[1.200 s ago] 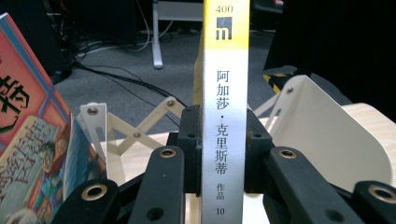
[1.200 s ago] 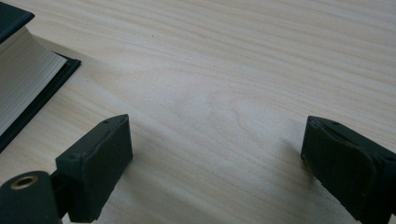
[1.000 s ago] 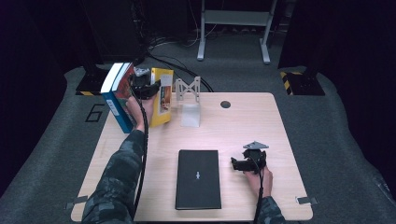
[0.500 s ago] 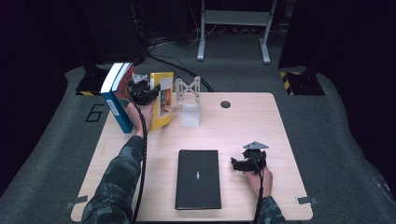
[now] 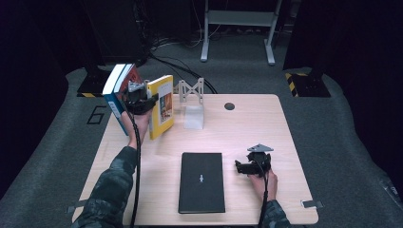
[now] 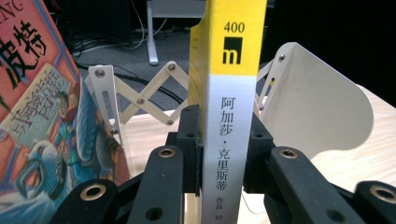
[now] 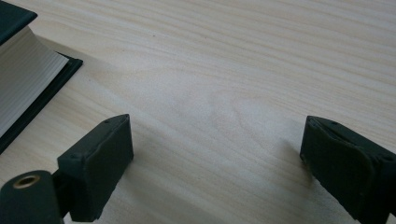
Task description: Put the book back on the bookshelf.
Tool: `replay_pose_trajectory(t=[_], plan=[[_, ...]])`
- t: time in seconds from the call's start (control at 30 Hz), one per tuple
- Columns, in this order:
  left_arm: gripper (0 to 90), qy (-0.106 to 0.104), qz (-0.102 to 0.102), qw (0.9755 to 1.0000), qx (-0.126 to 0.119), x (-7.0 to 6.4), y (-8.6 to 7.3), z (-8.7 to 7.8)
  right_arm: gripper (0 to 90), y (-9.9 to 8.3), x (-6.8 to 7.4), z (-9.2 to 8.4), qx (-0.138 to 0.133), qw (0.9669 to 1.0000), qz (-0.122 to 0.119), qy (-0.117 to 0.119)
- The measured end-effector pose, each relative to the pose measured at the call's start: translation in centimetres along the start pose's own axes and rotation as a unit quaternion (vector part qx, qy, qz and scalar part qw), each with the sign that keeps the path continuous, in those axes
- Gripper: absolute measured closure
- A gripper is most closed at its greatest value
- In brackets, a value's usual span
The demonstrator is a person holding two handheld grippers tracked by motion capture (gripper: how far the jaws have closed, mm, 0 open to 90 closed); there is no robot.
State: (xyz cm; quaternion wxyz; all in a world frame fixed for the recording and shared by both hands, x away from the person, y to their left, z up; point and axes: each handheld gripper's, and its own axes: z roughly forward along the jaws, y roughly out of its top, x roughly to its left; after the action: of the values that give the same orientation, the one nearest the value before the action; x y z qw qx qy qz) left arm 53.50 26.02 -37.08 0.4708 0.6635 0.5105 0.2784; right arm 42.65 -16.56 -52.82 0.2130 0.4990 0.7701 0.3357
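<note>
The left gripper (image 5: 142,102), clamped on the yellow book's (image 5: 161,105) spine, has carried it nearer the bookend (image 5: 192,102) ahead, while the right gripper (image 5: 249,166) rests open.

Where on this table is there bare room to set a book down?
Bare wood lies right of the white bookend around the round hole, and along the left edge beside the black book. The far left corner is crowded: left gripper clamping the yellow book, with the blue book leaning alongside.
</note>
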Motion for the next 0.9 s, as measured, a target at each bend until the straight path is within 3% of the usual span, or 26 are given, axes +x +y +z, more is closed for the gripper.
replay_pose_trajectory(t=[0.43, 0.9], plan=[[73.8, -0.022, 0.027, 0.9990, 0.027, -0.4, -1.6, -2.5, 8.9, 0.0, 0.0, 0.0, 0.000, 1.0000, 0.000, 0.001], [73.4, -0.032, 0.028, 0.9978, 0.051, 0.5, -3.8, -4.8, 9.0, 0.0, 0.0, 0.0, 0.000, 1.0000, 0.001, 0.000]])
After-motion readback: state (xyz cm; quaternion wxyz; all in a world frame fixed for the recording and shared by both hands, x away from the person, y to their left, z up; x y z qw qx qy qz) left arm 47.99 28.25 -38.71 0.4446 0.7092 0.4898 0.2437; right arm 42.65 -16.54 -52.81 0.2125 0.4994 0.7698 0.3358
